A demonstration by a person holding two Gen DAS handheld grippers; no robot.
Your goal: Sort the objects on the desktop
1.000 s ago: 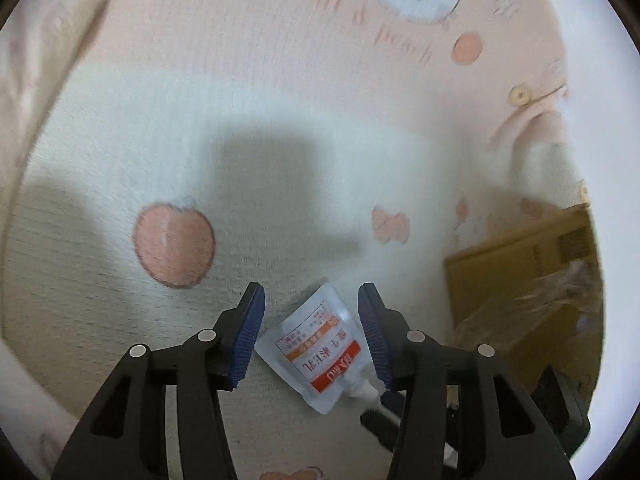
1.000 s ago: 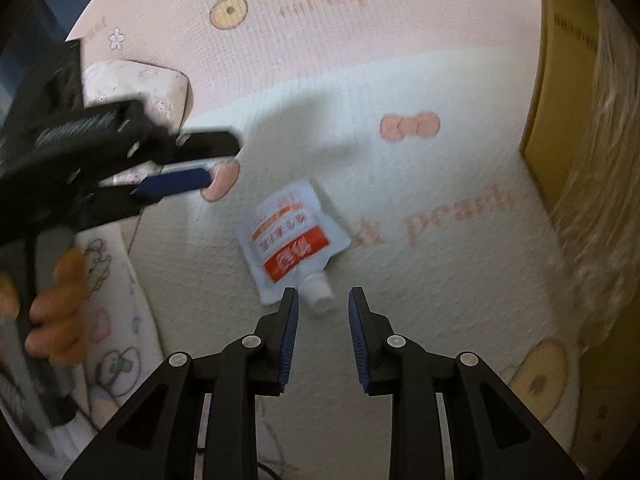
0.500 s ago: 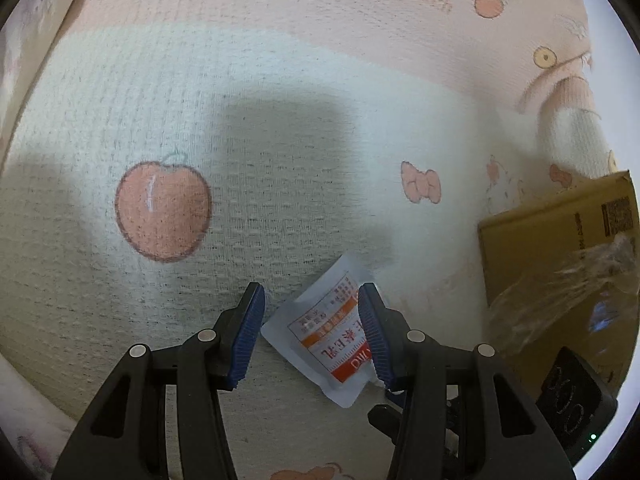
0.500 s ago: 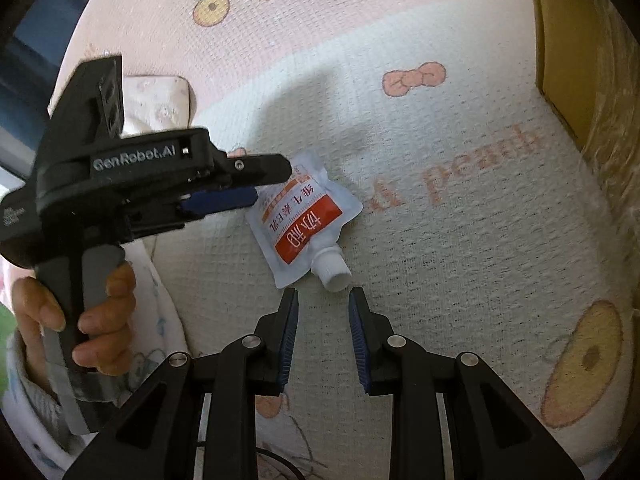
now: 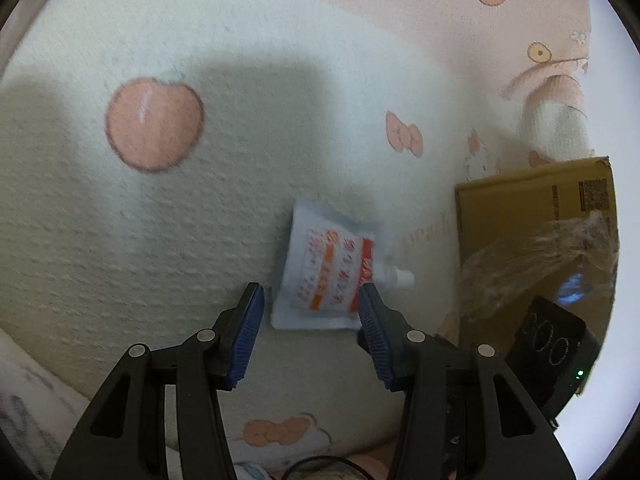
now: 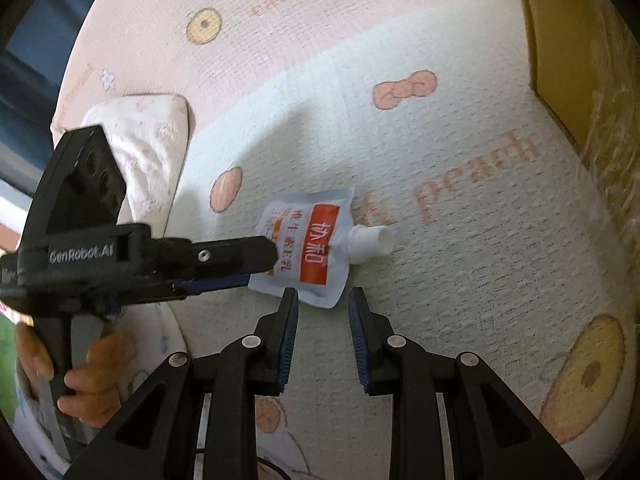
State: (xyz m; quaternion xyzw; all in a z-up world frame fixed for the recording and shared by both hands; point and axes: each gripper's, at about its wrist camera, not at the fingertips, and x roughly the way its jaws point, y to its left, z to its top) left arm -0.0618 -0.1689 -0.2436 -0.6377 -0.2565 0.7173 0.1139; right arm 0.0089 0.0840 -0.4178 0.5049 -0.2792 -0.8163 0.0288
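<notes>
Pouch (image 5: 326,276) lies flat on the blanket (image 5: 120,240), partly between the spread left gripper (image 5: 311,304) fingers; closing there may only skid it. Right gripper (image 6: 323,312), nearly pressed together, holds nothing.

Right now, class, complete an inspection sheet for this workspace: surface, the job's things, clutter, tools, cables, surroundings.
Surface: woven blanket with peach and bow prints.
Job's things: white spouted pouch lying flat, red label up.
Clutter: small pillow at the blanket's edge.
Tools: left tool open, straddling the pouch's lower end; right tool nearly closed, empty, just short of the pouch.
Cables: dark cable by the near edge.
Surroundings: cardboard box with clear plastic lining.
</notes>
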